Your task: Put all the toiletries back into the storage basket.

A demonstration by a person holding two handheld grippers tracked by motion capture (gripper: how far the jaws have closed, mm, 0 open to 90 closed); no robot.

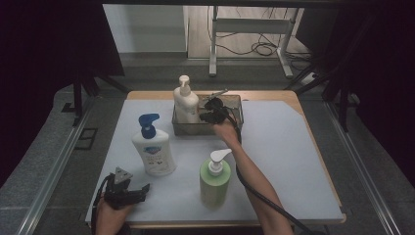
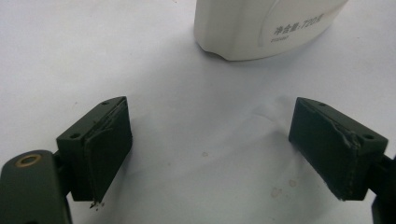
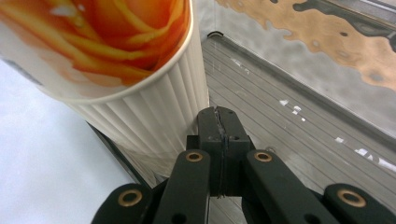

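A cream pump bottle (image 1: 186, 103) stands in the left part of a clear bin (image 1: 234, 101) at the back of the table. My right gripper (image 1: 211, 110) reaches into that bin just right of the bottle. Its jaws are shut with nothing between them. In the right gripper view the gripper (image 3: 217, 133) sits low over the bin floor (image 3: 299, 126), next to the bottle's ribbed base and orange label (image 3: 135, 107). My left gripper (image 1: 142, 191) rests open at the front left. Its wide jaws (image 2: 210, 140) point at the base of a white bottle (image 2: 261, 28).
The white bottle with a blue pump (image 1: 154, 149) stands left of centre on the white mat (image 1: 284, 156). A green bottle with a white pump (image 1: 214, 178) stands near the front, beside my right forearm. Dark curtains flank the table.
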